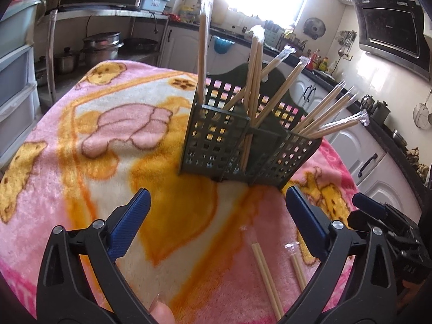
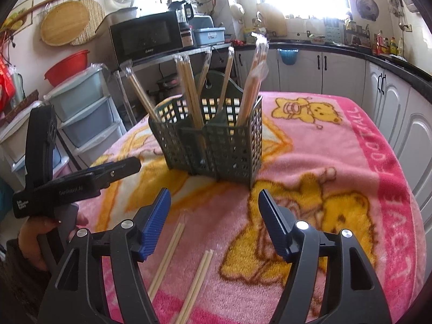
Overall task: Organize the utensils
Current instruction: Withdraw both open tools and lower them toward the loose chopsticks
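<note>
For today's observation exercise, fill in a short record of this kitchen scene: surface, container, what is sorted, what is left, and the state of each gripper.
surface: pink cartoon-bear blanket
container: dark green lattice utensil holder, upright on the blanket
sorted: wrapped chopsticks standing in the holder's compartments
left to sort: two chopstick pairs lying flat on the blanket near the grippers
left gripper: open, nothing between its fingers
right gripper: open, holding nothing, above the loose pairs

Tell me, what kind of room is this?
Most likely a home kitchen: a microwave stands on a shelf, white cabinets run under a dark countertop, and a range hood hangs on the wall.
</note>
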Tool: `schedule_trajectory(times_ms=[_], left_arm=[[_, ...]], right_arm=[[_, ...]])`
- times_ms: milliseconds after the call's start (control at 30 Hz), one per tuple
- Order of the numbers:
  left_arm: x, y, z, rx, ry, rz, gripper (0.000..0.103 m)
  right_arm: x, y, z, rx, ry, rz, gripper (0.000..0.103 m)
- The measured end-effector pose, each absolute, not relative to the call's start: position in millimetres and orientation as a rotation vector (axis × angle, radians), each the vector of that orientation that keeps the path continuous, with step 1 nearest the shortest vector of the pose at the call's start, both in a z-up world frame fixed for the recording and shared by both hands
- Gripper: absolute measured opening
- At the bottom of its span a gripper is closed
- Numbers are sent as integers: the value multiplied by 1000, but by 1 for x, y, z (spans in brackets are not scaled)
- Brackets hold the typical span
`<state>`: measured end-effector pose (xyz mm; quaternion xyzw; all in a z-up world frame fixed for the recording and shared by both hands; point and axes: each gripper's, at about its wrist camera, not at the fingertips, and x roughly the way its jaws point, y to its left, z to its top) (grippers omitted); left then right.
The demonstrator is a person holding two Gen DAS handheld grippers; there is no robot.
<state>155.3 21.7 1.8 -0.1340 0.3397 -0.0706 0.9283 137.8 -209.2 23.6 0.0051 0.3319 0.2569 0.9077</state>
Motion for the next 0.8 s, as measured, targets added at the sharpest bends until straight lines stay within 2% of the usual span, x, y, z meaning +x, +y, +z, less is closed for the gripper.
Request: schedule_trajectory(times_ms=[567,667,800], left_arm=[[169,6,-34,-353,842,-246,92],[172,3,-42,-382,870,-275,83],[177,-2,-51,-411,910,-310,67]], right_arm=[[131,-190,-20,-69,854,557,65],[132,-188,-26,-76,877,560,64],[134,-183,-34,-82,900,568,57]])
